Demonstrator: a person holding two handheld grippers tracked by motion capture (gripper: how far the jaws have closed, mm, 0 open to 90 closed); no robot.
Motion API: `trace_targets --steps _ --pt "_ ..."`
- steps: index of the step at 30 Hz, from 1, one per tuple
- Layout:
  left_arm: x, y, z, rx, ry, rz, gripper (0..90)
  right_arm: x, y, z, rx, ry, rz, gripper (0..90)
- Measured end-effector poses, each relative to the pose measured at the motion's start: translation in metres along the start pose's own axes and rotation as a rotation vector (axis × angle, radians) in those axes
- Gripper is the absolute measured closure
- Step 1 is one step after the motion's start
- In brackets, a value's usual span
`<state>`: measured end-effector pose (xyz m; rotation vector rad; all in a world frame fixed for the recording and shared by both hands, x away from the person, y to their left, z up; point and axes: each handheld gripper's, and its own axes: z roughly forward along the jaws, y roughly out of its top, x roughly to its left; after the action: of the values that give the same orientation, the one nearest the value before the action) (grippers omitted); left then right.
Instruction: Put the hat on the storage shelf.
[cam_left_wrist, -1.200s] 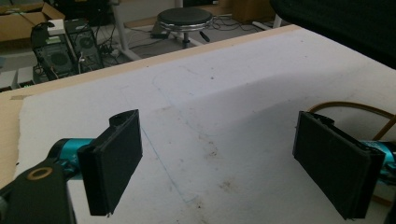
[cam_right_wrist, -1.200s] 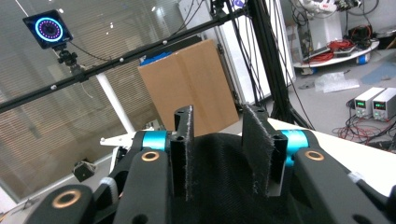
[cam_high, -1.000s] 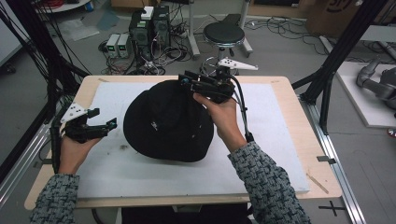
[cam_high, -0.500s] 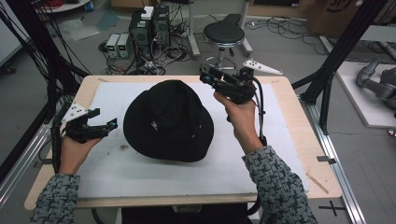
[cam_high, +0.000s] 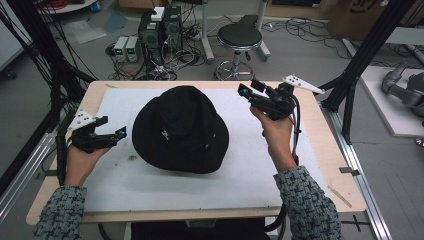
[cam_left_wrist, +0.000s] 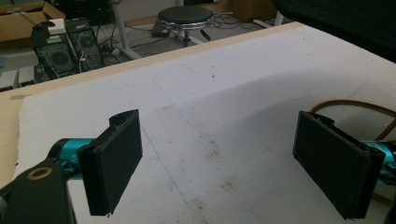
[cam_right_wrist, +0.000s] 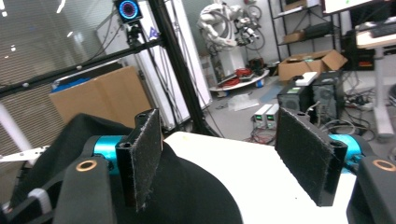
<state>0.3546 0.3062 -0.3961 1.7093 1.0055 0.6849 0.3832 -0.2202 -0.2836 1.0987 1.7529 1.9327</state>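
A: What do you have nearest you?

B: My two sleeved forearms come in at the near edge of the pale wooden worktop. My left hand-held gripper sits low by the left edge of the white mat, jaws spread wide with nothing between them.

A: And the hat?

B: The black wide-brimmed fabric hat lies crown up in the middle of the mat, with neither gripper touching it.

A: What has changed?

B: A second ago my right hand-held gripper was over the hat's crown. It has since pulled off to the right and now hangs raised beside the far brim, jaws apart and empty. I judge the hat has just been let go, so whatever comes next needs a fresh approach.

A: Beyond the worktop?

B: A round black stool and computer towers stand on the floor.
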Motion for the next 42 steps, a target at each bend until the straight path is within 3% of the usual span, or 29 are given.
trace_targets --steps 12,14,21,24,30,38,42 --pt "0.000 -0.001 0.003 0.009 -0.003 0.004 16.0 -0.025 -0.019 -0.026 0.005 -0.159 -0.042 16.3" --pt "-0.001 -0.001 0.004 0.009 -0.003 0.005 16.0 -0.029 -0.022 -0.030 0.013 -0.180 -0.028 12.6" --pt "0.000 -0.001 0.005 0.013 -0.004 0.003 16.0 -0.042 -0.037 -0.043 0.032 -0.259 -0.055 11.8" --pt "-0.001 -0.002 0.006 0.012 -0.004 0.004 16.0 -0.046 -0.042 -0.048 0.042 -0.307 -0.094 11.5" --pt "-0.001 -0.002 0.006 0.016 -0.003 0.008 16.0 -0.054 -0.051 -0.059 0.076 -0.382 -0.126 11.4" --pt "-0.002 -0.002 0.006 0.024 -0.001 0.012 16.0 -0.066 -0.075 -0.077 0.096 -0.401 -0.119 11.4" --pt "-0.002 -0.002 0.005 0.022 0.001 0.016 16.0 -0.070 -0.080 -0.079 0.139 -0.427 -0.105 11.4"
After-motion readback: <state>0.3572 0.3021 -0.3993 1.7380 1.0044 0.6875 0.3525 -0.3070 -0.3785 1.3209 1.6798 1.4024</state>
